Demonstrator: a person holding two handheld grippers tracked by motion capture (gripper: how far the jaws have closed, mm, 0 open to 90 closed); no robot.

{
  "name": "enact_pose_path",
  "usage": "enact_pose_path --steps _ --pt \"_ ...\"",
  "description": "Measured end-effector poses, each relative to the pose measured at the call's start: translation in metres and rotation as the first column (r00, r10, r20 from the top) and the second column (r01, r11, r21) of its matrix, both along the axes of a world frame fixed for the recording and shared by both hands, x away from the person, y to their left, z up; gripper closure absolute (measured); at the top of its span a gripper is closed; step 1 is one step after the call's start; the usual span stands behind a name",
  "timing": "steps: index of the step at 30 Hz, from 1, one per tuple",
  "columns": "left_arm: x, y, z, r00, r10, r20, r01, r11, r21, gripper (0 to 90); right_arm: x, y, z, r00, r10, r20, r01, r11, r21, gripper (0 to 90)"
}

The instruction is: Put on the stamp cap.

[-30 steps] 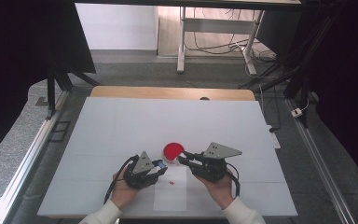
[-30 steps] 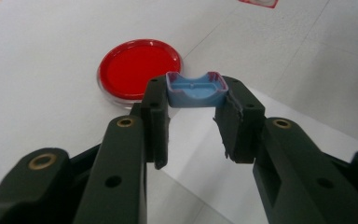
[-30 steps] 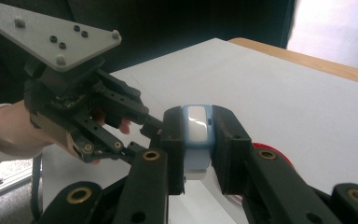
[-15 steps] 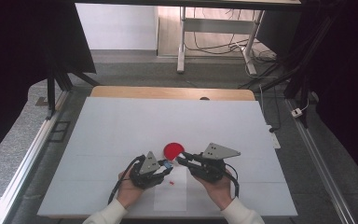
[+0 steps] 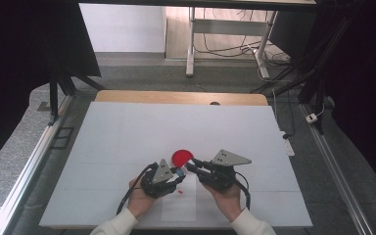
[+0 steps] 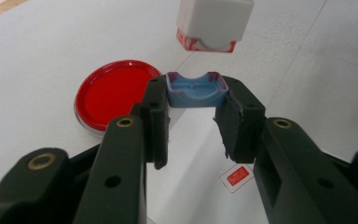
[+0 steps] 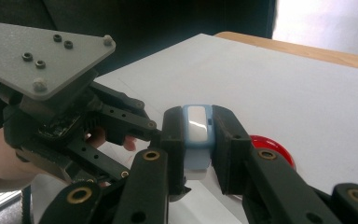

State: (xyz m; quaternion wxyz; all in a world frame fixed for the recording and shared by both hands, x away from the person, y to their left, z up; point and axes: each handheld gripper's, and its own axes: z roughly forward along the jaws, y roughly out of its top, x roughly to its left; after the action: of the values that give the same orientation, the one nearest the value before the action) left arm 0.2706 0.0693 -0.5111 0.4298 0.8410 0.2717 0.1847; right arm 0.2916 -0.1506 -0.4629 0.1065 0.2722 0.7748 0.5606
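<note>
My left gripper [image 6: 195, 100] is shut on a small blue cap [image 6: 196, 89], held just above the table. Just beyond the cap hangs a white stamp body [image 6: 214, 21] with a red-stained base. My right gripper [image 7: 196, 140] is shut on that white and blue stamp [image 7: 197, 133]. In the high view the left gripper [image 5: 177, 172] and right gripper [image 5: 192, 166] meet tip to tip near the table's front, right beside a round red ink pad [image 5: 181, 157]. A red stamped mark [image 6: 237, 176] shows on the paper below.
A white sheet of paper [image 5: 178, 208] lies under the hands with the small red mark [image 5: 180, 192] on it. The white table top [image 5: 127, 132] stretches away behind the ink pad. The table's front edge runs close under the person's sleeves.
The left gripper has edged to the right, closer to the right gripper's tips. The right gripper and the ink pad have stayed where they were.
</note>
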Motion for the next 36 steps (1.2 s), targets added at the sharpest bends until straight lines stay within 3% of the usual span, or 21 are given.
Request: enact_pose_path --steps 9,36 --pt "-0.0017 -0.0038 -0.0012 0.9998 -0.001 0.021 0.001 0.9998 0.022 64.5 -0.0017 0.0055 -0.0029 0.9995 -0.023 -0.023 0.023 1.0 -0.001 74.9" --pt "-0.0028 -0.004 -0.001 0.9993 0.008 0.038 -0.009 0.9997 0.025 64.6 -0.0028 0.0098 -0.0065 0.9955 -0.054 -0.078 0.056 0.998 0.016 74.8"
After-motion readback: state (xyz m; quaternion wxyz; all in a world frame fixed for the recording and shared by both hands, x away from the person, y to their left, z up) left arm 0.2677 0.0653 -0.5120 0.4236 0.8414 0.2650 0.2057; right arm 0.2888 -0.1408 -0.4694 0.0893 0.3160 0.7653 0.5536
